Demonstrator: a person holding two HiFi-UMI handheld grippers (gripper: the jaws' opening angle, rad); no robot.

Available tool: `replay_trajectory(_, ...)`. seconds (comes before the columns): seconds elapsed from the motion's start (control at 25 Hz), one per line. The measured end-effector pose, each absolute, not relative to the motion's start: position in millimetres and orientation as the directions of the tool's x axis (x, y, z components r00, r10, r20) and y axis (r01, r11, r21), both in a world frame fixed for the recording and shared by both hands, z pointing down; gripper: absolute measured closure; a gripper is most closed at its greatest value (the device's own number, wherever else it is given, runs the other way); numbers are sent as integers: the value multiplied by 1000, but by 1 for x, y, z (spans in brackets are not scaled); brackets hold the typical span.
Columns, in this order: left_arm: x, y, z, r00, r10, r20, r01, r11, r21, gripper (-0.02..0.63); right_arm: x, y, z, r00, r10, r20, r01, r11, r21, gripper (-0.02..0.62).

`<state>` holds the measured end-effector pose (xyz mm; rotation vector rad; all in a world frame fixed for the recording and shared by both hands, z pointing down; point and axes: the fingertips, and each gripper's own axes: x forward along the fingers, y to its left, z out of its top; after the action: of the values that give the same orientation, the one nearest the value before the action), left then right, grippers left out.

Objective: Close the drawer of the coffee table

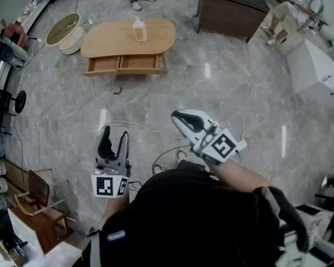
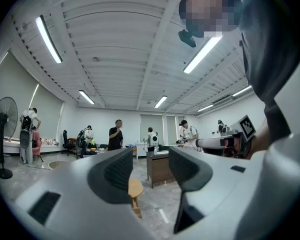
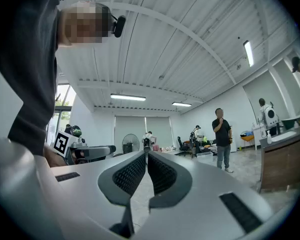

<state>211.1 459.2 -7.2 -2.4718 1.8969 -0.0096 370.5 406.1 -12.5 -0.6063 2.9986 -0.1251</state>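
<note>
Glossy grey marble floor [image 1: 222, 82]; wooden coffee table [image 1: 117, 38], drawer [image 1: 122, 64] open; left gripper [image 1: 116, 132] jaws wide, right gripper [image 1: 177, 115] jaws together, both empty.

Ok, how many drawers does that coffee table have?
2. Both are in the near side of the coffee table, side by side: the left drawer and the right drawer, both pulled out. Any on the far side would be hidden.

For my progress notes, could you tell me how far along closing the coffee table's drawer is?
Nothing looks done: the oval light-wood coffee table stands far off, its wooden drawer pulled out. In hand: nothing; the left claw is open, the right claw shut, both empty. Left: walk over and push the drawer in.
</note>
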Motion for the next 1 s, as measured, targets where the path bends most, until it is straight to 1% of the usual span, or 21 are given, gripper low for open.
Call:
replay_trajectory(0.44,211,458,-3,250,-968,-10,-968,-250,-12,385,373,403,-18,-909,-405,-103,-392,911,-126,572)
replay_trajectory(0.76,210,456,1,236,-972,-4,-972,-236,-5,385,374,399,-10,-908,-409,-85,-397,908,-133,572)
replay_trajectory(1.0,213,449,3,204,-979,-24,-979,-204,-9,385,386,385,1,-909,-410,-74,-398,908,-129,572)
